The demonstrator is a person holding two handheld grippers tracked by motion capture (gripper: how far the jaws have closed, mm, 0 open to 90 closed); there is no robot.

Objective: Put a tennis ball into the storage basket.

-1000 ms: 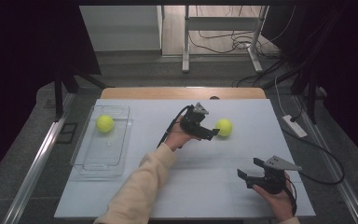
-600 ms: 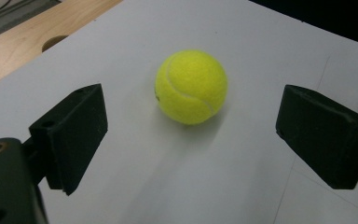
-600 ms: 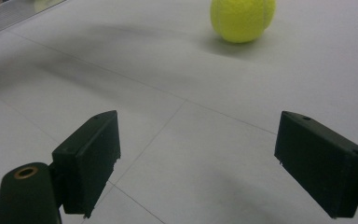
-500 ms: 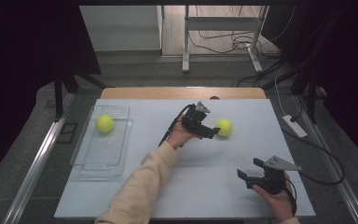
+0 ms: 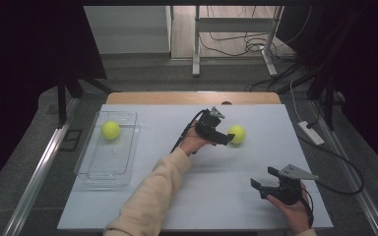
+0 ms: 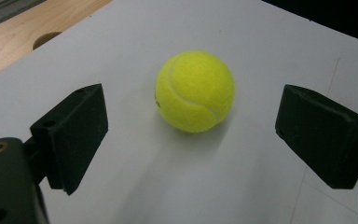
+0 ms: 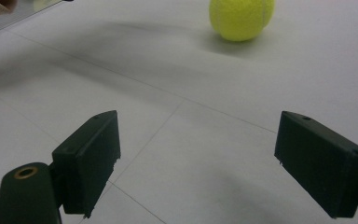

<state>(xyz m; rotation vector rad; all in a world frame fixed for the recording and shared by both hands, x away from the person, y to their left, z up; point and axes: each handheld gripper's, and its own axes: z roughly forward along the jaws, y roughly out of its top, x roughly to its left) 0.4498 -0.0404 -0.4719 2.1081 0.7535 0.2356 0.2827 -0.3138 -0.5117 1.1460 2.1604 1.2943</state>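
A yellow tennis ball (image 5: pixel 236 133) lies on the white table top (image 5: pixel 216 206), right of centre. My left gripper (image 5: pixel 228 139) reaches it from the left with its jaws open. In the left gripper view the ball (image 6: pixel 195 91) sits just ahead of the open left gripper (image 6: pixel 193 122), on the line between the two black jaws, and neither pad touches it. My right gripper (image 5: pixel 263 178) rests low near the front right, open and holding nothing. In the right gripper view, the right gripper (image 7: pixel 198 140) points across the bare top toward the ball (image 7: pixel 241 17).
A clear plastic tray (image 5: pixel 103 174) stands at the left of the table with a second yellow tennis ball (image 5: pixel 110 130) in its far end. A wooden strip (image 5: pixel 192 98) runs along the far edge. A white power strip (image 5: pixel 311 132) and cables lie off the right side.
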